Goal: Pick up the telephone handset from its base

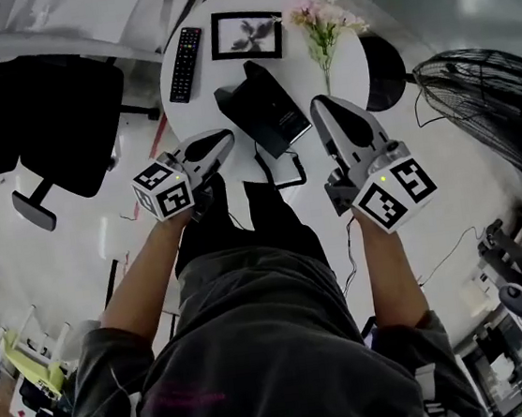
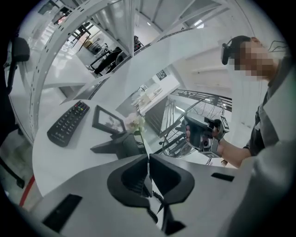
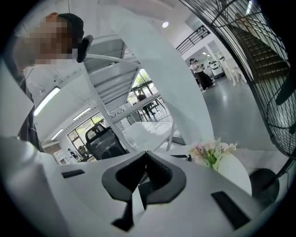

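The black telephone stands in the middle of a small round white table, and its handset rests on the base. My left gripper hangs at the table's near edge, just left of the phone, with its jaws shut and nothing between them. In the left gripper view the telephone shows just beyond the shut left gripper. My right gripper hovers right of the phone, apart from it. In the right gripper view the right gripper is shut and empty, and the phone is hidden.
A black remote, a framed picture and a vase of pink flowers share the table. A black office chair stands to the left and a floor fan to the right. A coiled cord hangs off the table's near edge.
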